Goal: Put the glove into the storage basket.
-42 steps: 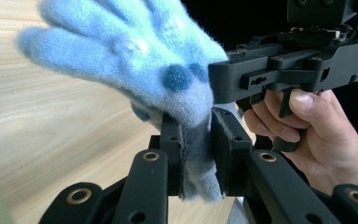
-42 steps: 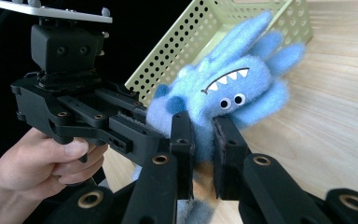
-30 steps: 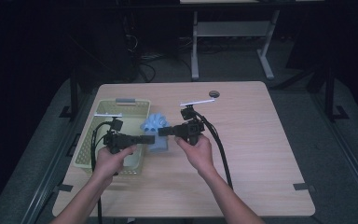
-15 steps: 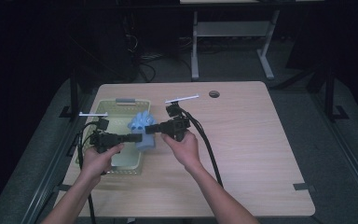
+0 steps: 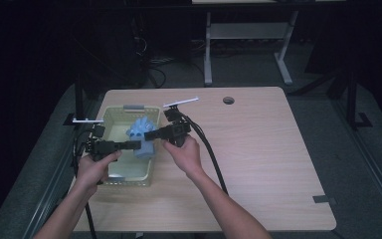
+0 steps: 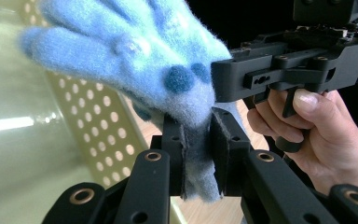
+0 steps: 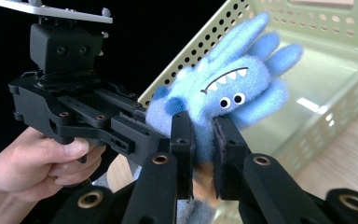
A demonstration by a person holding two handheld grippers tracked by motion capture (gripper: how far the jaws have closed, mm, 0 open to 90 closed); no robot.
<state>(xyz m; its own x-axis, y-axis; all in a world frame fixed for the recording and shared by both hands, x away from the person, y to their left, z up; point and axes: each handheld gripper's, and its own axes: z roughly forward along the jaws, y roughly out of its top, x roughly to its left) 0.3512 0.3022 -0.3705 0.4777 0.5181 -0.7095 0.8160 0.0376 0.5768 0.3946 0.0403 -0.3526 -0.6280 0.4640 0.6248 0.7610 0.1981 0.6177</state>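
Both grippers are clamping the same blue fuzzy glove [image 5: 142,135], a monster-faced one with stitched teeth and button eyes, and are carrying it above the pale green perforated basket [image 5: 110,115] at about 9 o'clock on the wooden table [image 5: 278,164]. The left gripper [image 5: 138,145] is pinching the glove's cuff, its jaws pressing tight on the fabric in the left gripper view [image 6: 199,154]; the right gripper [image 5: 148,135] is gripping the same cuff end from the opposite side, its jaws likewise squeezing the fleece [image 7: 204,140]. The glove's fingers [image 7: 261,42] are pointing toward 12 o'clock over the basket floor. The step in hand is judged to be lowering the glove into the basket: both hands should be descending together and keeping the fabric slack between them, so that neither grip is tearing it from the other, and the jaws should be parting only once the glove is hanging well inside the walls. The basket's near right wall [image 5: 151,167] is standing closest to the path and could be catching the dangling cuff. A cable [image 5: 214,164] is trailing from the right gripper across the table toward 5 o'clock, and a round grommet hole [image 5: 228,100] is lying at 1 o'clock, well apart from the work
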